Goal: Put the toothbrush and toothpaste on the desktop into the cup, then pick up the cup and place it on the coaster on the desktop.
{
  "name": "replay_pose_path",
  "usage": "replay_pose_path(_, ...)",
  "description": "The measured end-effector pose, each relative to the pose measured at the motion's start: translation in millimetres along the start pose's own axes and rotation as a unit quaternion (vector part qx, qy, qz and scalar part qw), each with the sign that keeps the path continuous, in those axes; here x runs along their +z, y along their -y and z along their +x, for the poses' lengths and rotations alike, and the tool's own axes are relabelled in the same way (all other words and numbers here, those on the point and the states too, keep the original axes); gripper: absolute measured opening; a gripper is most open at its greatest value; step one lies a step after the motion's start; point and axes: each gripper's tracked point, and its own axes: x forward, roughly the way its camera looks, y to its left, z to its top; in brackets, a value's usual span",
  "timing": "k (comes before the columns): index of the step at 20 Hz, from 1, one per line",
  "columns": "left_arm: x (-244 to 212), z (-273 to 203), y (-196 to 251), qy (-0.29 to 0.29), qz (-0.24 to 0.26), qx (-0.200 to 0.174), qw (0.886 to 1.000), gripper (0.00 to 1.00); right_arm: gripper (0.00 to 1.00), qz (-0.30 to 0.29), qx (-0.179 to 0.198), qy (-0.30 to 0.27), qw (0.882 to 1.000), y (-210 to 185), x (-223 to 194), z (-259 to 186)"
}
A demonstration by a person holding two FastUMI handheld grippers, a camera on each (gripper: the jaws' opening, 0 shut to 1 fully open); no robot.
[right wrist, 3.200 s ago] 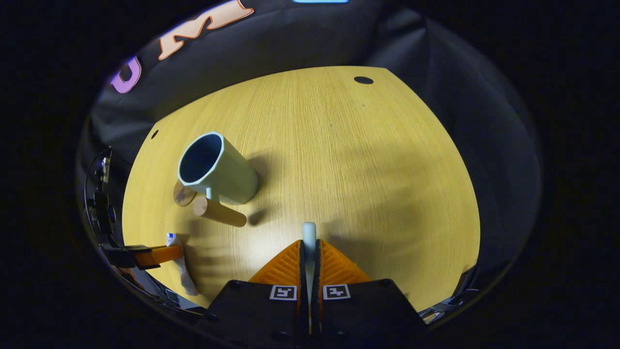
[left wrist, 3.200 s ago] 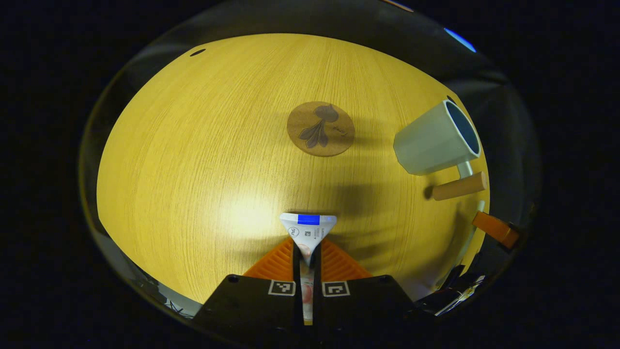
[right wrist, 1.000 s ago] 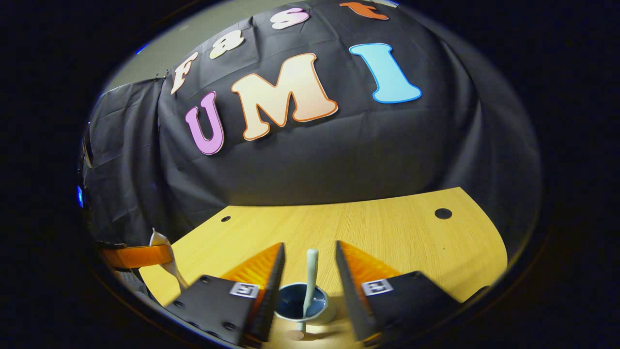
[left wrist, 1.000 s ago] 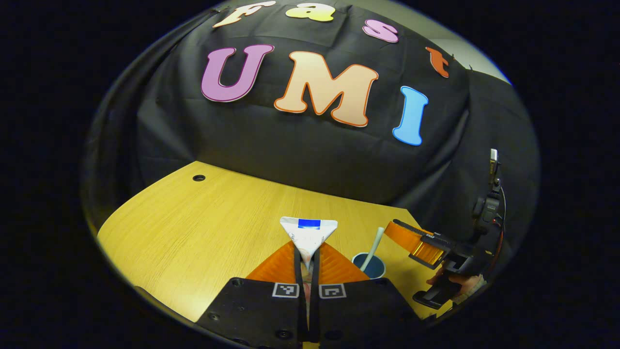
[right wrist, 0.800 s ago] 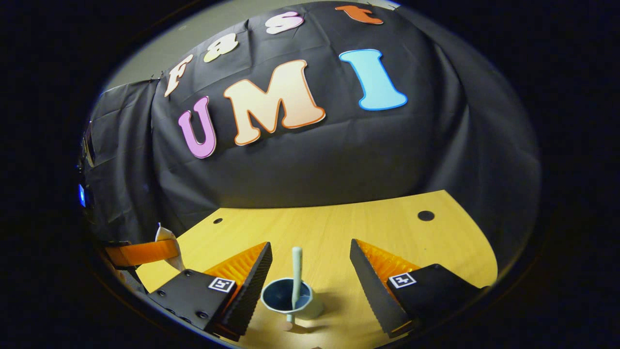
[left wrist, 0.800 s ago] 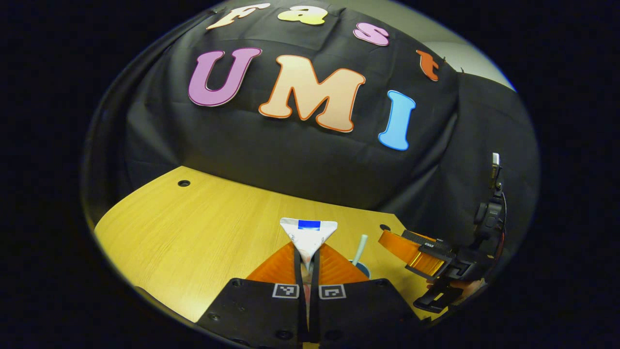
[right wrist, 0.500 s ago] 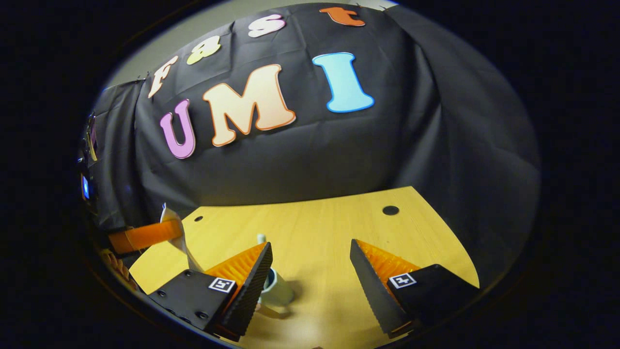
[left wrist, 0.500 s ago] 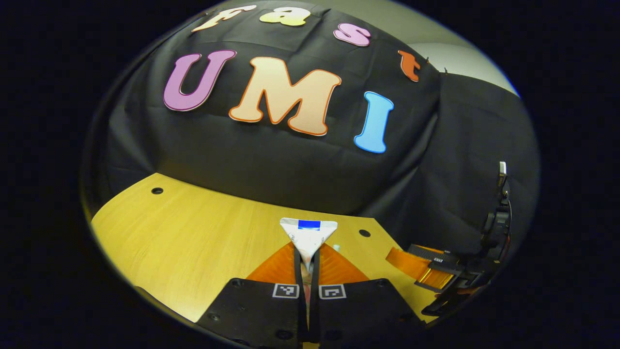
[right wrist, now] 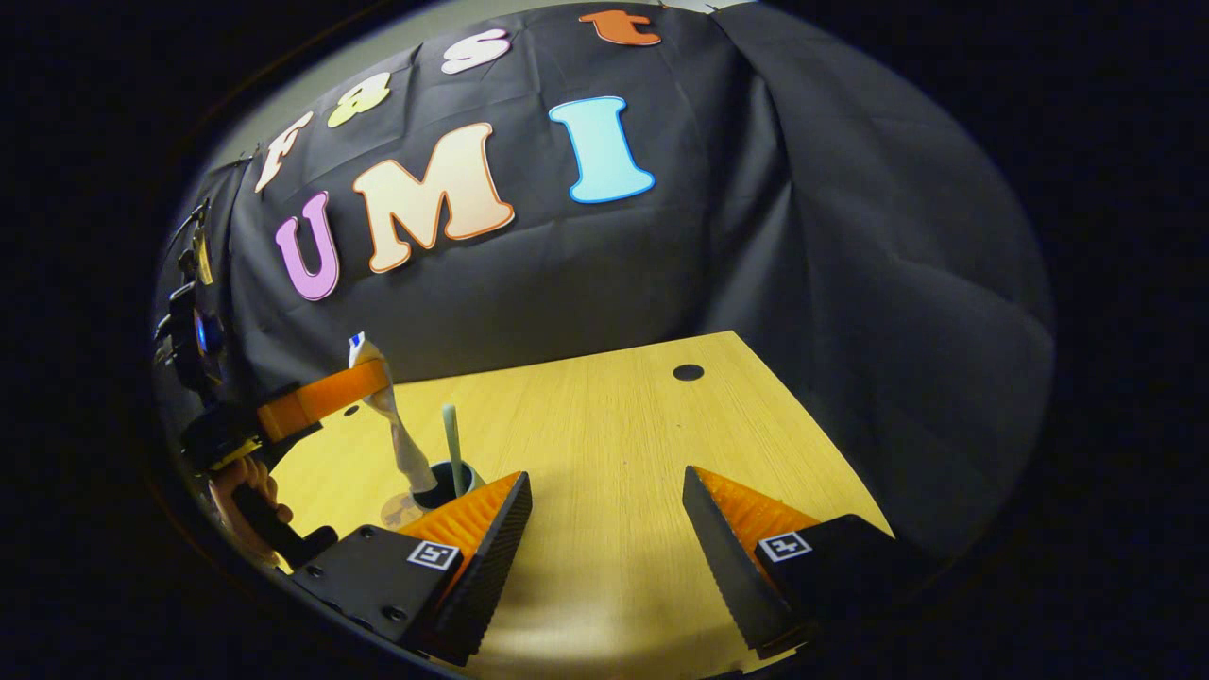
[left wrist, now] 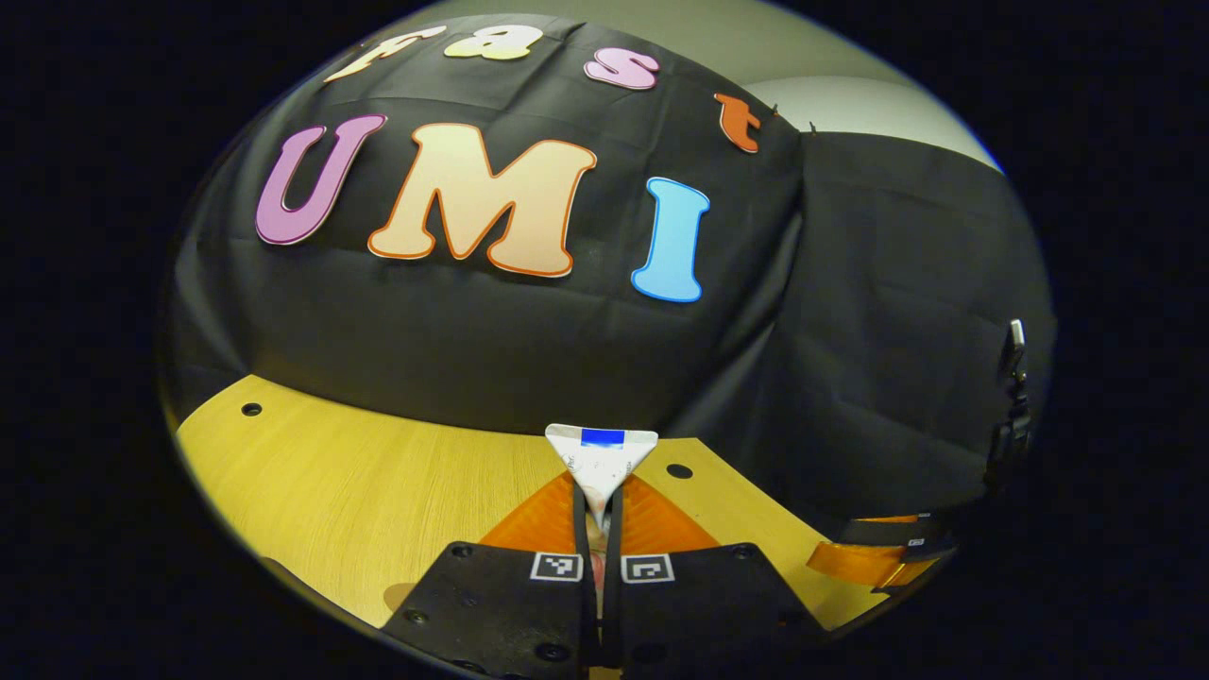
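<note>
Whereas a second ago the right hand-held gripper [right wrist: 604,510] stood with its jaws parted around the pale green toothbrush [right wrist: 454,449] over the cup, it has now drawn back to the right, released and empty, leaving the brush upright in the dark-lined pale cup [right wrist: 444,491] on the yellow wood-grain bench [right wrist: 604,425]. The left hand-held gripper [left wrist: 598,510], clenched on the white crimped-end toothpaste tube [left wrist: 601,458], has brought the tube's lower end to the cup's mouth. Judged so, the toothbrush step is done; the tube awaits release, and the cup's move to the coaster remains.

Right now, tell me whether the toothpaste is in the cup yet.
Partly in: the toothpaste hangs upright, its lower end at the cup's mouth beside the toothbrush, left gripper clamped.
</note>
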Motion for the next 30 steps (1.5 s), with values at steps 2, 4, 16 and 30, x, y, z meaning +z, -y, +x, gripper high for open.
replay_pose_path(2, -14.8, 2.6, 2.5, -0.008, 0.008, -0.004, 1.000, 0.00, 0.95, -0.001, -0.003, -0.005, 1.000, 4.3, -3.4, -6.2)
replay_pose_path(4, -27.0, 4.0, 5.7, -0.013, 0.013, -0.008, 1.000, 0.01, 0.99, -0.003, 0.000, -0.006, 1.000, 5.7, -3.2, -11.1)
replay_pose_path(16, -26.0, -18.2, 4.8, 0.006, 0.020, 0.025, 0.999, 0.84, 0.99, -0.039, 0.047, -0.020, 0.998, 1.2, -7.0, -11.6)
replay_pose_path(30, -22.1, -118.4, -90.0, -0.011, -0.004, 0.182, 0.983, 0.94, 0.99, -0.054, 0.165, -0.091, 0.981, -84.9, -26.3, 11.3)
